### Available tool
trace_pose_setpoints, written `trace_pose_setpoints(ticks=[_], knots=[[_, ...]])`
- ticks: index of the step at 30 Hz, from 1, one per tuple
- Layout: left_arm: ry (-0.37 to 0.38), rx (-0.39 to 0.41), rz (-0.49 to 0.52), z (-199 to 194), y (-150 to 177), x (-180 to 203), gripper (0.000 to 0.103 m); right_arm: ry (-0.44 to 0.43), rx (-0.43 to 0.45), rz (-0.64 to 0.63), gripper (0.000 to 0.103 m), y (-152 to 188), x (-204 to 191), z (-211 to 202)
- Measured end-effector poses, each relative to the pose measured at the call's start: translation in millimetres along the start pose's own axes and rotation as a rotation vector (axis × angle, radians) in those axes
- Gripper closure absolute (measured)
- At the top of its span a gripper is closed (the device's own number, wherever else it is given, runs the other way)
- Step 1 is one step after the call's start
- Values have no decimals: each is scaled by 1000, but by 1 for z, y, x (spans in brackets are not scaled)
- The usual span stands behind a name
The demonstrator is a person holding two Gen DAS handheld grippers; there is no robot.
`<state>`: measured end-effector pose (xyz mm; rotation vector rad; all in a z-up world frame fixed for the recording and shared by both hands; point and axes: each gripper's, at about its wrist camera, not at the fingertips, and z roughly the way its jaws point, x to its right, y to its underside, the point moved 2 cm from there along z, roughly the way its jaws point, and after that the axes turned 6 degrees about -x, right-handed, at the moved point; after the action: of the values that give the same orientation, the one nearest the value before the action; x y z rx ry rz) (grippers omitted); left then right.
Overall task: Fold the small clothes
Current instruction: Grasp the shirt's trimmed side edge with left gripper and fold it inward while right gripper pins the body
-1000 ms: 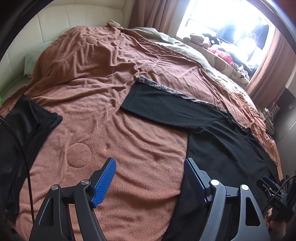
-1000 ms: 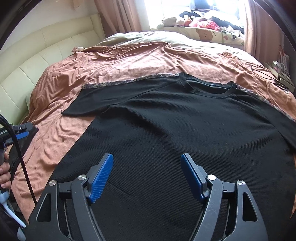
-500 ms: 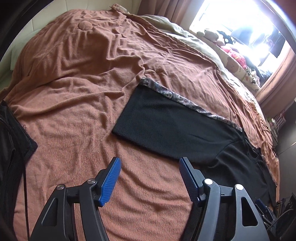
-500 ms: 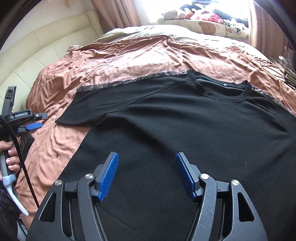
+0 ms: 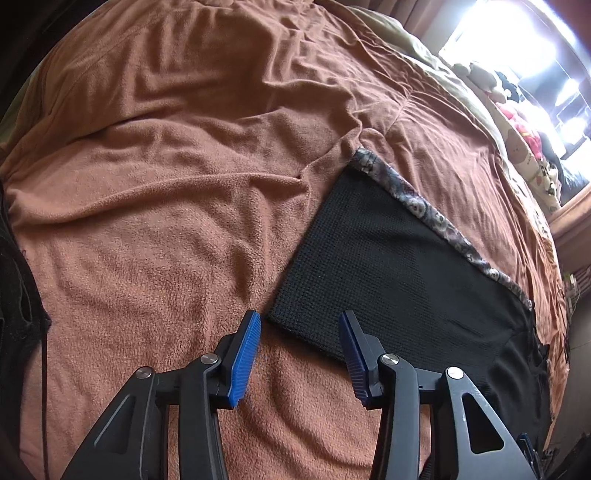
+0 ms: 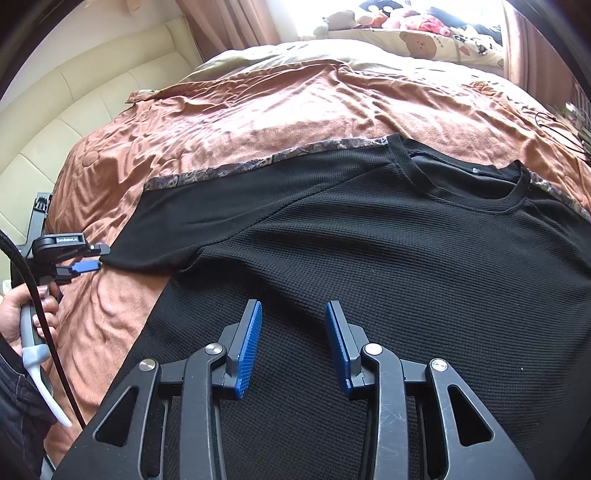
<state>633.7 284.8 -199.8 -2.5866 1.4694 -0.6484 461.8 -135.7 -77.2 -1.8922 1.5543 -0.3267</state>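
Only right view, shirt collar (image 6: 469, 181), left gripper (image 6: 94, 258)

Blown-out daylight glare from window (image 5: 546, 74), soft bedspread (image 5: 184, 184) shadows, fisheye bending, dark vignetted corners

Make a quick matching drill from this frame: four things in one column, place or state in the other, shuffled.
1. left hand-held gripper
2. right hand-held gripper
3. black T-shirt
4. stuffed toys

a. by the bright window
b. open, over the shirt's body
c. spread flat on the brown blanket
d. open, at the sleeve's corner

Pairs: 1-d, 2-b, 3-c, 4-a
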Motion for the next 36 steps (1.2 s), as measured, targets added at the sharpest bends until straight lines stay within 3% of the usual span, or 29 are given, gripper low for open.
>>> trace_pose_setpoints(ticks=[6,8,10,11,25,36], knots=[[12,-10,-46,17,-4,-4,57,-25,-7,13,70,-9,-3,11],[-11,6,-69,18,-9,-7,72,-37,-4,14,70,-13,-5,14],[-2,5,-90,16,-12,-8,94,-50,-1,7,80,-19,-8,19],[13,5,-83,14,-14,-7,97,-57,-2,6,82,-21,-8,22],[142,170,72,-64,-51,58,98,-178,-33,31,88,-52,-27,72],[253,185,126,-92,-64,108,98,-271,-122,118,90,-66,-37,124]])
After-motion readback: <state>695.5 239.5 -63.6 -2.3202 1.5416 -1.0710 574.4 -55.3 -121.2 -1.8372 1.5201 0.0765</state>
